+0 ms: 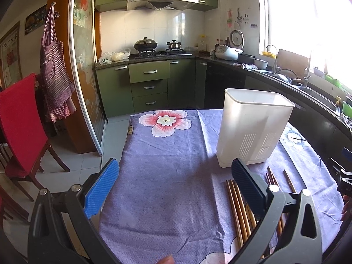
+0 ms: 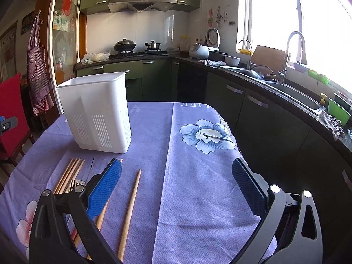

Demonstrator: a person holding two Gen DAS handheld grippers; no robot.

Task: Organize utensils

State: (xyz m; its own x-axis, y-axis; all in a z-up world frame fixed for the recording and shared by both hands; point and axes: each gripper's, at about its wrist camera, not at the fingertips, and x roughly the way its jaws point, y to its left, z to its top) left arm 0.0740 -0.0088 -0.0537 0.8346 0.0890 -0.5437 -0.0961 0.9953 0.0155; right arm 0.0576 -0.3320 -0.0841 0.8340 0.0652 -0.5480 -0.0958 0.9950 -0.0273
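1 white holder [image 2: 96,114], 2 gaping grippers [image 1: 175,182] [image 2: 176,183]

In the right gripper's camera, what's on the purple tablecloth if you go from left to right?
Bundle of chopsticks → white utensil holder → single chopstick → blue flower print.

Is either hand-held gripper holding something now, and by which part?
Nothing is held. The left hand-held gripper and the right hand-held gripper are both open and empty; the chopsticks lie on the tablecloth.
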